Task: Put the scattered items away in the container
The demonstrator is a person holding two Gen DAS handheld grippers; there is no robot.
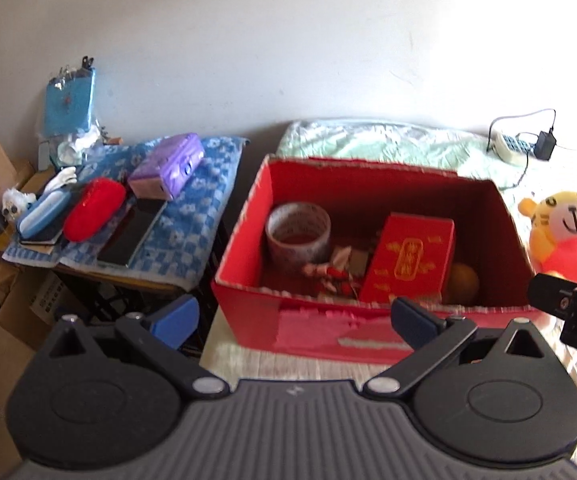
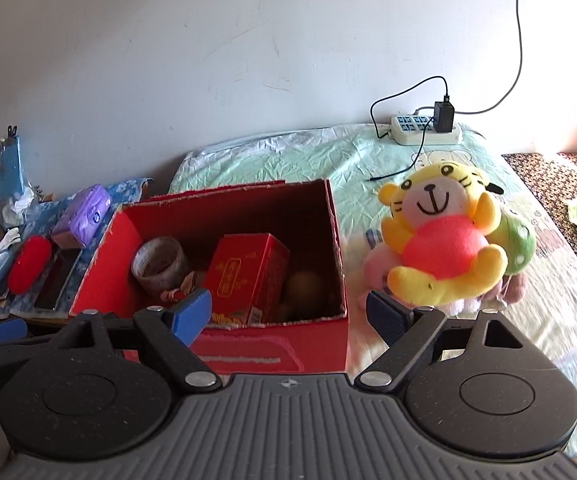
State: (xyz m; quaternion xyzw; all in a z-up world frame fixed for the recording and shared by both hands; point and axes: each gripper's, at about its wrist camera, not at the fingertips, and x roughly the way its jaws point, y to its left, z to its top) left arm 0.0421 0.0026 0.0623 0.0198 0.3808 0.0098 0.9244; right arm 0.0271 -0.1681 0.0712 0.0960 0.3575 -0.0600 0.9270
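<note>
Already partly filled: red box on the bed

Inside the red box (image 2: 224,336), a tape roll (image 2: 159,266), a red carton (image 2: 244,280) and a brown ball (image 2: 303,286) are seen. A tiger toy (image 2: 442,240) lies just right of it. Both the left gripper (image 1: 294,320) and right gripper (image 2: 288,312) are held spread, empty.

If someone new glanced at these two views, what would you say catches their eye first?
Probably the open red cardboard box on the bed, already holding a tape roll and a smaller red box. Next, the bright yellow tiger plush sitting to its right on the bedsheet. Both grippers, left gripper and right gripper, are open and empty.
</note>
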